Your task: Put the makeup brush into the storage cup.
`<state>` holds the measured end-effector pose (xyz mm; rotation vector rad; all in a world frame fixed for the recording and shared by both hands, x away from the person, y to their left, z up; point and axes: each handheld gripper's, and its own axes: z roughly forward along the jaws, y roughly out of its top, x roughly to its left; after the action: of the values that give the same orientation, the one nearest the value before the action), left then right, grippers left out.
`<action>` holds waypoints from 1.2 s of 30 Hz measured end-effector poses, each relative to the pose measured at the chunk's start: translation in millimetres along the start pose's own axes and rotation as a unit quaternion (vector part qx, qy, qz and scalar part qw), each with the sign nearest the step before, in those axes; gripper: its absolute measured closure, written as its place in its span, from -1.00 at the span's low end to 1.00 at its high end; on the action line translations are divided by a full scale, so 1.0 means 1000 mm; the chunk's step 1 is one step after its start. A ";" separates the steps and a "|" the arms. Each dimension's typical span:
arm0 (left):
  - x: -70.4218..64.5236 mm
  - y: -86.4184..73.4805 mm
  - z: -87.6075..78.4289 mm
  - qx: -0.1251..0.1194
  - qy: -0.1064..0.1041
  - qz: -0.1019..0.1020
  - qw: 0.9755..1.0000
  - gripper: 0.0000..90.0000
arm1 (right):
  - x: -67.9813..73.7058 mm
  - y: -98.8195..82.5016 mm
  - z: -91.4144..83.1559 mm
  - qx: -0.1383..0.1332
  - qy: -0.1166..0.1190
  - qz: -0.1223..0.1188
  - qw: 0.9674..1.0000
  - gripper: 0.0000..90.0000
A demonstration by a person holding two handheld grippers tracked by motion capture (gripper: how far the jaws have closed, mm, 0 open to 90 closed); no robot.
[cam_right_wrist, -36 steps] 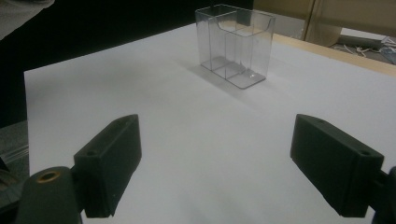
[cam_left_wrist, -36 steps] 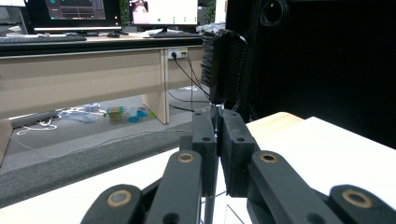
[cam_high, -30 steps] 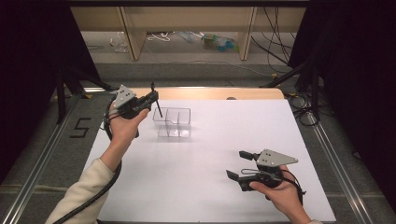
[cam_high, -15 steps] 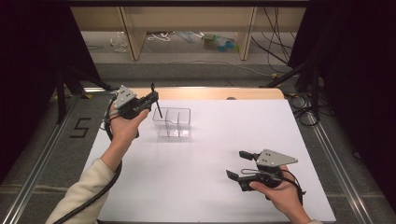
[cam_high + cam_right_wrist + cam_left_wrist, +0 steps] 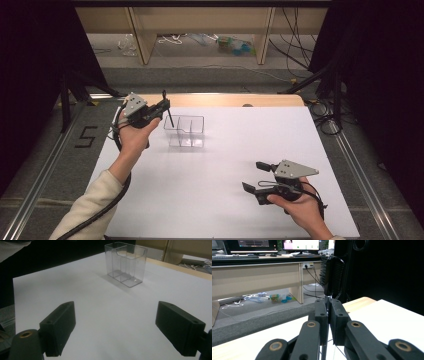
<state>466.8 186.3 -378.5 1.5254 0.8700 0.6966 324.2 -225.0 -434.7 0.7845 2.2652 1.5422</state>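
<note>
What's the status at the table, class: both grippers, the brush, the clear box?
Left gripper shut on black brush, beside clear divided box. Right gripper open, empty, apart. Nothing in the way.

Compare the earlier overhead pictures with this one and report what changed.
Nothing visibly changed. The left gripper holds the black brush beside the clear organizer; the right gripper rests open low over the white table.

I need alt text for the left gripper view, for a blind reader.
The left claw is shut on the thin handle of a black brush, whose bristled head stands upright above it. Behind are the white table and wooden desks.
</note>
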 end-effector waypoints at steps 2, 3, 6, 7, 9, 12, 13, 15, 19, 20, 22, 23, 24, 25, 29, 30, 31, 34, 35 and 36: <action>0.000 -0.001 0.000 0.001 0.000 -0.001 1.000 0.89 | 0.000 0.000 0.000 0.000 0.000 0.000 1.000 -0.61; 0.000 -0.001 0.000 0.001 0.001 -0.001 1.000 0.89 | 0.000 0.000 0.000 -0.001 0.000 0.000 1.000 -0.61; 0.000 -0.001 0.000 0.002 0.001 0.000 1.000 0.89 | 0.000 0.000 0.001 -0.008 0.001 0.000 1.000 -0.61; 0.000 -0.001 0.000 0.003 0.001 0.000 1.000 0.89 | 0.000 0.000 0.001 -0.009 0.002 0.001 1.000 -0.61; 0.000 -0.002 0.001 0.003 0.000 0.002 1.000 0.89 | 0.000 0.000 0.000 0.000 0.000 0.000 1.000 -0.61; 0.000 -0.003 0.002 0.004 0.001 -0.001 1.000 0.89 | 0.000 0.000 0.001 -0.011 0.001 0.001 1.000 -0.61; 0.000 -0.003 0.002 0.004 0.001 -0.003 1.000 0.89 | 0.000 0.000 0.001 -0.010 0.002 0.001 1.000 -0.61; 0.000 -0.004 0.002 0.008 0.000 0.002 1.000 0.89 | 0.000 0.000 0.001 -0.010 0.001 0.001 1.000 -0.61; 0.001 -0.005 0.003 0.010 0.000 0.004 1.000 0.89 | 0.000 0.000 0.001 -0.005 0.001 0.000 1.000 -0.61; 0.001 -0.005 0.003 0.010 0.000 0.003 1.000 0.89 | 0.000 0.000 0.001 -0.010 0.003 0.001 1.000 -0.61; 0.000 -0.006 0.004 0.010 0.001 0.000 1.000 0.89 | 0.000 0.000 0.001 -0.010 0.002 0.001 1.000 -0.61; 0.000 -0.007 0.004 0.010 0.001 0.001 1.000 0.89 | 0.000 0.000 0.000 0.000 -0.001 0.000 1.000 -0.61; 0.000 -0.007 0.004 0.012 0.000 0.003 1.000 0.89 | 0.000 0.000 0.000 0.000 0.000 0.000 1.000 -0.61; 0.000 -0.007 0.004 0.012 0.000 0.002 1.000 0.89 | 0.000 0.000 0.000 0.001 0.000 0.000 1.000 -0.61; 0.000 -0.009 0.005 0.014 0.000 0.001 1.000 0.89 | 0.000 0.000 0.000 0.000 0.000 0.000 1.000 -0.61; 0.000 -0.009 0.005 0.014 0.001 0.002 1.000 0.89 | 0.000 0.000 0.000 0.000 0.000 0.000 1.000 -0.61; 0.000 -0.010 0.005 0.014 0.001 0.002 1.000 0.89 | 0.000 0.000 0.000 0.000 0.000 0.000 1.000 -0.61; 0.000 -0.010 0.006 0.016 0.001 0.005 1.000 0.89 | 0.000 0.000 0.000 0.000 0.000 0.000 1.000 -0.61; 0.000 -0.011 0.006 0.016 0.001 0.001 1.000 0.89 | 0.000 0.000 0.000 0.000 0.000 0.000 1.000 -0.61; 0.000 -0.011 0.006 0.016 0.001 0.000 1.000 0.89 | 0.000 0.000 0.000 0.000 0.000 0.000 1.000 -0.61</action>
<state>470.3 183.5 -390.4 1.5532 0.8856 0.6874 324.3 -225.2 -434.8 0.7852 2.2653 1.5432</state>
